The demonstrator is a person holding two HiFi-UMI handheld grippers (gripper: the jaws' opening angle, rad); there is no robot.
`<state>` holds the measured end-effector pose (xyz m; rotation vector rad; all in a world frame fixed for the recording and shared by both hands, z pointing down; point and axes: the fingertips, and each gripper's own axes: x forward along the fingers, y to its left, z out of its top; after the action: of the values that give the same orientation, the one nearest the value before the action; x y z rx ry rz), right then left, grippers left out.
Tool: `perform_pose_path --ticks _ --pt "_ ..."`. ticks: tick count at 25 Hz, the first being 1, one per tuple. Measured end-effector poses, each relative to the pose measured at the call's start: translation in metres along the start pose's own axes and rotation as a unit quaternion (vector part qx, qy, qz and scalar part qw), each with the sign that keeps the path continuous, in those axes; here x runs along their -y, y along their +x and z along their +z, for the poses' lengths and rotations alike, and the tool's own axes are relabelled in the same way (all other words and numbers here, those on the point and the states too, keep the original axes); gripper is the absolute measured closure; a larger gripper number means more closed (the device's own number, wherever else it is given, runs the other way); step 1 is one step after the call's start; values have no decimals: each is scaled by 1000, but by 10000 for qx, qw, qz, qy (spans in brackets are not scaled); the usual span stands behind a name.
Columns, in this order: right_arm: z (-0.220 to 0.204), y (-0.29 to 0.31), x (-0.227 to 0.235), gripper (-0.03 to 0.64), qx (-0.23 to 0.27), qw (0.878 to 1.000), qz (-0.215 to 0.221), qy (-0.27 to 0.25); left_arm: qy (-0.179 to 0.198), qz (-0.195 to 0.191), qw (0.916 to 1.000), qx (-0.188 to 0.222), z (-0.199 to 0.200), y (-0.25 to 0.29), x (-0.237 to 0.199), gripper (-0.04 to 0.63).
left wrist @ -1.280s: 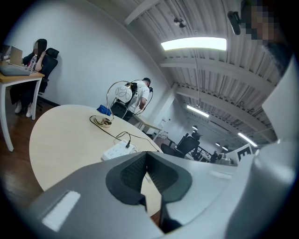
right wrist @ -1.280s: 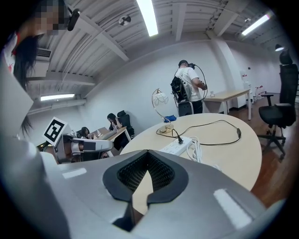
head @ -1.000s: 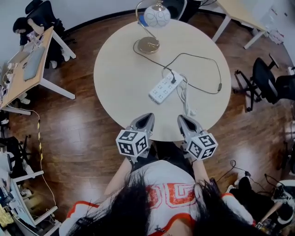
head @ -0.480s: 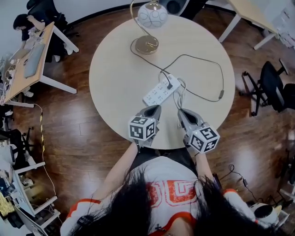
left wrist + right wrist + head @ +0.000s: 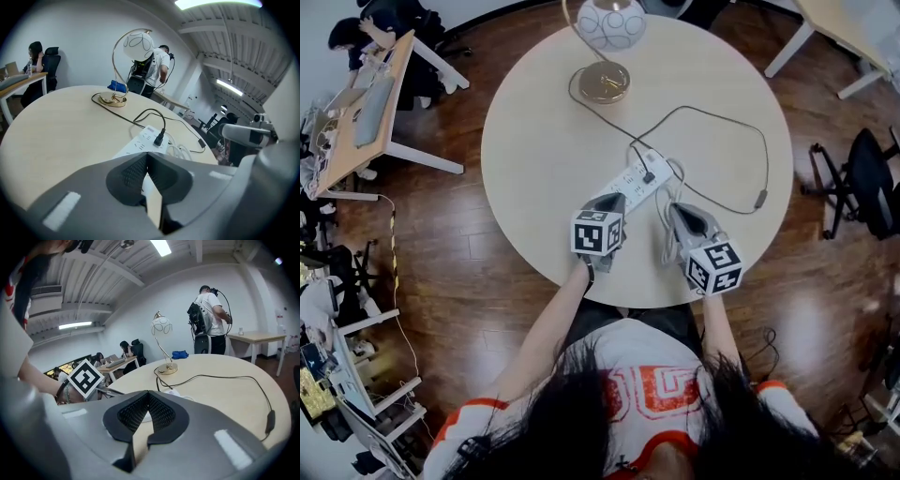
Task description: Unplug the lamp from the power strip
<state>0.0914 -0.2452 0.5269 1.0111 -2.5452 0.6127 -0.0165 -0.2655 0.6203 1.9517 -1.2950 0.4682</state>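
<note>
two tools closed, empty: left gripper (image 5: 613,198), right gripper (image 5: 675,209); one lamp (image 5: 610,25), one power strip (image 5: 634,179).

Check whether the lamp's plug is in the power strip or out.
In. The black plug sits upright in the white power strip, its cord running back to the lamp base.

Even, fairly bright indoor light is recorded throughout. Ceiling strip lights (image 5: 218,3) are blown out to white in both gripper views. A soft sheen is thrown on the wood floor (image 5: 825,305). Shadows on the table (image 5: 544,141) are faint. Strong fisheye bending and black rounded corners are noted.
</note>
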Motion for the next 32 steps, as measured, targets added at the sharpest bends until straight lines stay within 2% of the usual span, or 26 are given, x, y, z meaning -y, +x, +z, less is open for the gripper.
perform_pose_path --ticks 6,13,16,19,24,29,32 --pt "4 33 20 615 -352 9955 -244 -850 -44 213 9994 -265 -9 9 -9 595" --pt "-8 66 29 615 -887 9865 -175 -1366 -75 273 9983 -502 -20 12 -13 595" --pt "-19 81 29 613 -1163 9833 -29 -1401 -66 285 9981 -533 -20 13 -13 595" --pt "-27 91 28 538 -1360 9815 67 -1344 -11 283 9980 -563 -20 13 -10 595" --pt "-33 106 26 534 -1591 9750 -6 -1548 -373 142 9979 -509 -20 12 -10 595" --pt "-41 121 28 515 -1894 9646 -177 -1825 -63 166 9982 -572 -21 14 -9 595" --pt "-43 124 27 512 -1958 9603 -283 -1969 -86 158 9984 -538 -23 13 -9 595"
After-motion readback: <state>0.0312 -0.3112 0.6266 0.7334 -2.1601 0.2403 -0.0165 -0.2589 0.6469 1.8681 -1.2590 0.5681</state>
